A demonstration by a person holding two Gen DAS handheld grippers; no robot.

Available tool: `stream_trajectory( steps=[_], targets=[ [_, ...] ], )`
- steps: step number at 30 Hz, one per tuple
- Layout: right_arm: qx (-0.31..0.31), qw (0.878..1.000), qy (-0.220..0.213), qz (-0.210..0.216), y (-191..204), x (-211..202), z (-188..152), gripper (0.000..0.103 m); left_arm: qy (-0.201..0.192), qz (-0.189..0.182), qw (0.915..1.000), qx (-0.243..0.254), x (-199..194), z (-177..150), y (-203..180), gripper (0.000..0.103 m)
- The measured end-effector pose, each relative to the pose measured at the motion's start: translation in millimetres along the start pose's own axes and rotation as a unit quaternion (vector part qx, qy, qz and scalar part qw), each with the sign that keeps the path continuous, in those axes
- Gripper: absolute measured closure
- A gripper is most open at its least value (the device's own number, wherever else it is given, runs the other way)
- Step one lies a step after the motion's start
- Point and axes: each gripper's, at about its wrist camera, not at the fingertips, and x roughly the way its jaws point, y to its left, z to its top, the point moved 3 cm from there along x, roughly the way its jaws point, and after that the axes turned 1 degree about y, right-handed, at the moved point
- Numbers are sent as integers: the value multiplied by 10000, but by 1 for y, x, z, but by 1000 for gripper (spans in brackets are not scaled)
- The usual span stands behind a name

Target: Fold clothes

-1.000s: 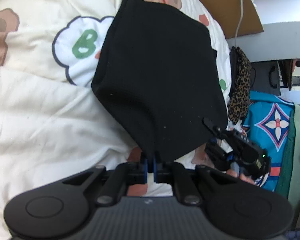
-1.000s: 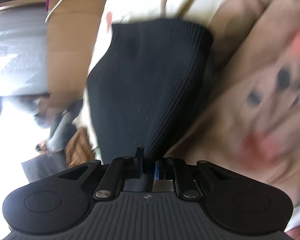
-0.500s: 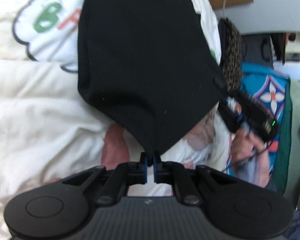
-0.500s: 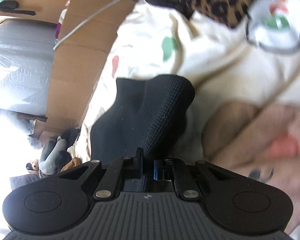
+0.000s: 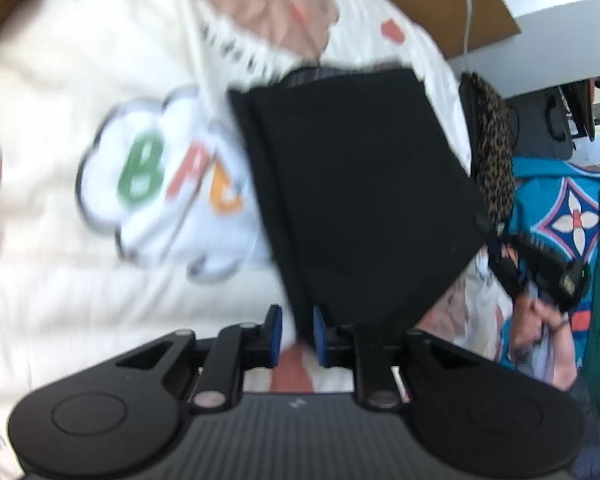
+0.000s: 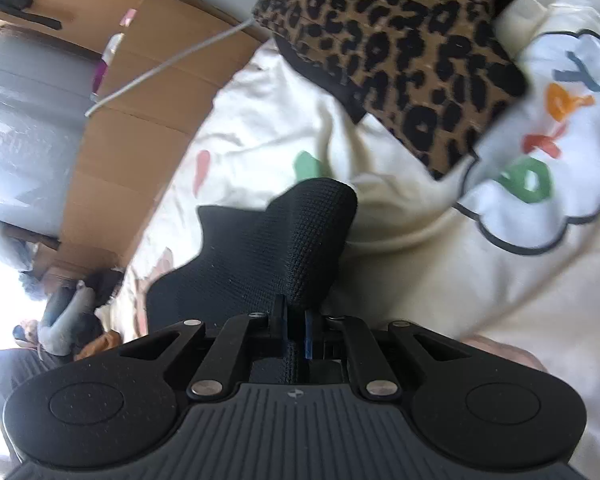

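The black garment [image 5: 360,200] lies folded on the cream printed bedspread [image 5: 60,280], near the bedspread's right-hand edge as the left wrist view shows it. In that view its long axis runs from the left gripper [image 5: 294,330] up and away toward the cardboard [image 5: 440,4] beyond the far edge; the far end is squared off and the near end narrows to a corner at the gripper.

Left gripper: its jaws have just been opening. The blue pads stand apart with a clear gap; the garment's near corner sits at the right-hand pad, but the view is blurred and the pads do not press on the cloth.

Right gripper [image 6: 296,334]: jaws nearly closed and clamped on a fold of the black garment [image 6: 268,256], which bulges up in a rounded hump just ahead of the fingers. The knit texture is visible there. In the left wrist view this gripper [image 5: 540,268], with the hand [image 5: 540,320] holding it, sits at the garment's right corner.

A leopard-print piece [image 6: 400,52] lies on the bedspread beyond the black garment, apart from it, near the edge by the cardboard.
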Motion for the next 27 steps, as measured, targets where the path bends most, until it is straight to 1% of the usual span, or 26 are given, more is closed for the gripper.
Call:
stream_trajectory(
  steps=[2, 4, 5, 7, 9, 10, 11, 14, 18, 19, 21, 22, 24, 25, 27],
  targets=[
    [92, 9999, -92, -18, -6, -1, -3, 97, -116, 123, 9998, 135, -4, 14, -10, 82],
    [404, 9991, -122, 30, -17, 0, -9, 97, -215, 293, 9990, 276, -10, 27, -21, 77],
    [576, 9982, -124, 102, -22, 1, -12, 93, -257, 372, 9983, 357, -13, 33, -28, 76],
    [790, 9962, -186, 323, -28, 1, -18, 92, -343, 589, 9965, 488, -21, 51, -47, 72],
    [977, 9934, -242, 551, -34, 1, -26, 85, -392, 757, 9944, 623, -26, 73, -70, 70],
    [1027, 9924, -273, 619, -36, 0, -29, 73, -411, 824, 9933, 697, -26, 83, -83, 68],
    [1076, 9914, -303, 687, -37, 0, -32, 69, -430, 890, 9921, 772, -26, 94, -97, 67],
    [1112, 9895, -314, 869, -37, 0, -42, 69, -476, 1082, 9877, 1019, -26, 123, -136, 68],
    [1073, 9887, -236, 1018, -34, -3, -48, 69, -561, 1363, 9766, 1565, -34, 141, -185, 67],
    [1093, 9886, -201, 1020, -35, -3, -49, 69, -582, 1426, 9744, 1636, -37, 144, -193, 66],
    [1170, 9874, -159, 1052, -37, -7, -50, 69, -609, 1511, 9719, 1697, -41, 149, -208, 63],
    [1213, 9867, -141, 1072, -38, -8, -51, 69, -584, 1538, 9718, 1692, -40, 150, -214, 58],
    [1200, 9866, -100, 1104, -38, -14, -52, 69, -536, 1727, 9657, 1863, -33, 150, -223, 53],
    [1184, 9866, -79, 1119, -37, -17, -53, 69, -513, 1833, 9619, 1963, -30, 150, -227, 53],
    [1099, 9875, -40, 1131, -37, -20, -55, 69, -502, 1894, 9574, 2122, -21, 148, -228, 53]
  ],
)
